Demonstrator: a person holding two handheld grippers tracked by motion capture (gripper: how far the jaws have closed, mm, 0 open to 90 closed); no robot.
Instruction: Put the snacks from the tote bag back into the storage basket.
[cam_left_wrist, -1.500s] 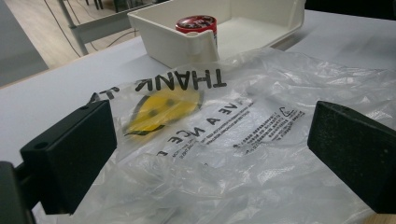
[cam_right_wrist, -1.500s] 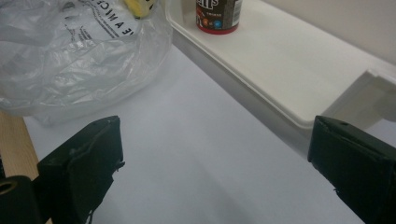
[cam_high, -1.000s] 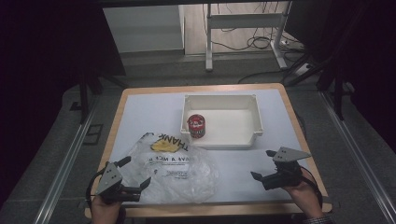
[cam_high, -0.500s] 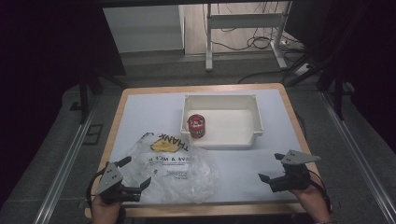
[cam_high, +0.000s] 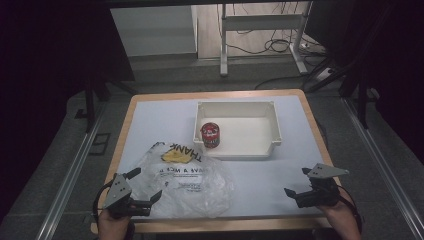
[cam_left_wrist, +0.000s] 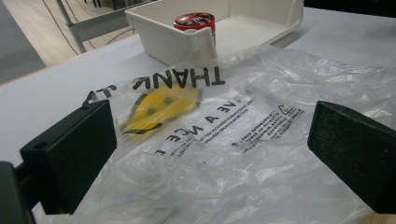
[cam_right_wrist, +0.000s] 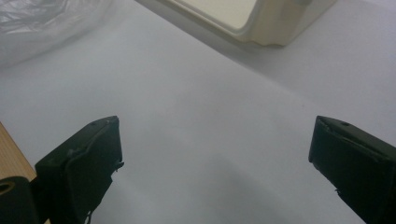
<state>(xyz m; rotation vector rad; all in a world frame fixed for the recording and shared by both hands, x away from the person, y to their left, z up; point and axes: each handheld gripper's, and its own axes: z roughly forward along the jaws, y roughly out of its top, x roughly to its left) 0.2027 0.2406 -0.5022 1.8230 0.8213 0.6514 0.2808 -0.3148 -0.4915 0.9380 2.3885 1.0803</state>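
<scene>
The clear plastic bag (cam_high: 187, 175) lies crumpled and flat on the bench (cam_high: 260, 172), just in front of the white tray (cam_high: 274, 135), its far edge close to the tray's near left corner. It carries black lettering and a yellow smiley face (the print reads upside down from the person's side). In the left gripper view the bag (cam_left_wrist: 224, 140) spreads across the space between the two black jaws, which stand wide apart with nothing pinched; whether they touch the film I cannot tell.

The left gripper (cam_high: 139, 189) sits at the bag's near left corner, farther from the tray than the bag is, held in the person's left hand (cam_high: 112, 226). Inside the tray, against its near left wall, stands a red can (cam_high: 210, 135).

The right gripper (cam_high: 296, 189) is well apart from the bag, in front of the tray's near right corner, over bare bench. Its jaws are also spread wide with nothing between them, pointing toward the bag.
</scene>
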